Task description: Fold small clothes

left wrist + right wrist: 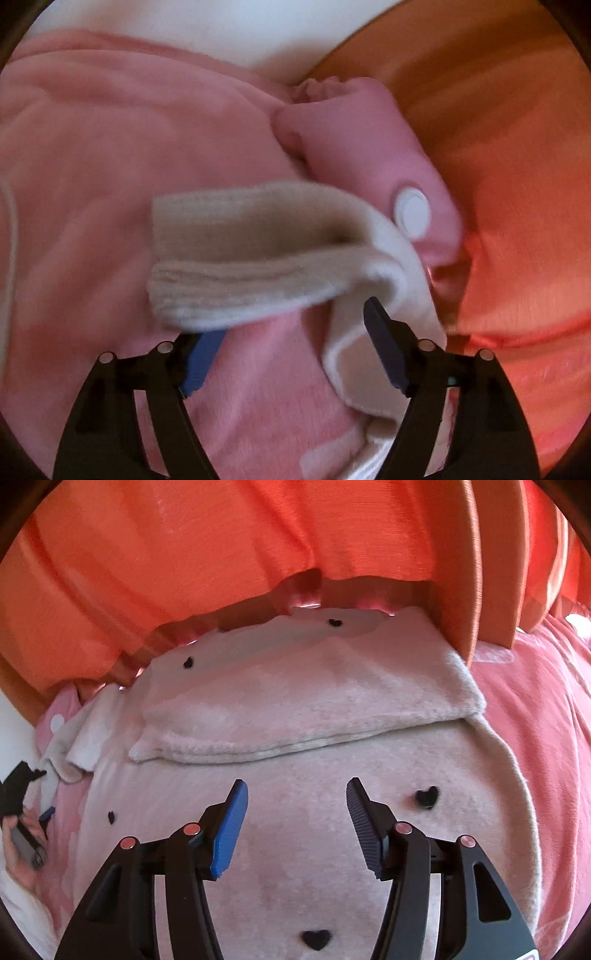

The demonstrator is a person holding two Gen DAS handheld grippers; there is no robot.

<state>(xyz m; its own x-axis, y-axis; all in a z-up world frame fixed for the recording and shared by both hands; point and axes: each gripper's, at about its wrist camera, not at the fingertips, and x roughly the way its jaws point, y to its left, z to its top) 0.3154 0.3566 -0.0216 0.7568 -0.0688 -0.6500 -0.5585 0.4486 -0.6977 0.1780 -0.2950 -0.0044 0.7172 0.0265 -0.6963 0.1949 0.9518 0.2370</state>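
Left wrist view: the left gripper (295,332) stands with its jaws spread and nothing pressed between the pads; one pad is blue, the other dark and ribbed. Just beyond the fingertips lies a cream ribbed sock (236,251), knitted, bent into a soft fold, its cuff end blurred. The sock rests on a pink fleece garment (110,147) of smooth, plush nap. Beside it sits a rolled pink piece with a white dot (373,162), tube-shaped, with a gathered end. Orange-lit fabric (517,221) fills the right side; its detail is blurred.

Right wrist view: the right gripper (297,819) hovers with its jaws parted, gripping nothing, above a pale fluffy garment with small black hearts (295,746). This garment is terry-like in texture; its upper part is folded over into a flat, thick band with a rounded edge. It lies on a pink blanket (535,720). An orange pleated curtain (221,554) hangs behind, its hem touching the far edge of the garment. At the left edge a hand (22,864) holds the other tool.
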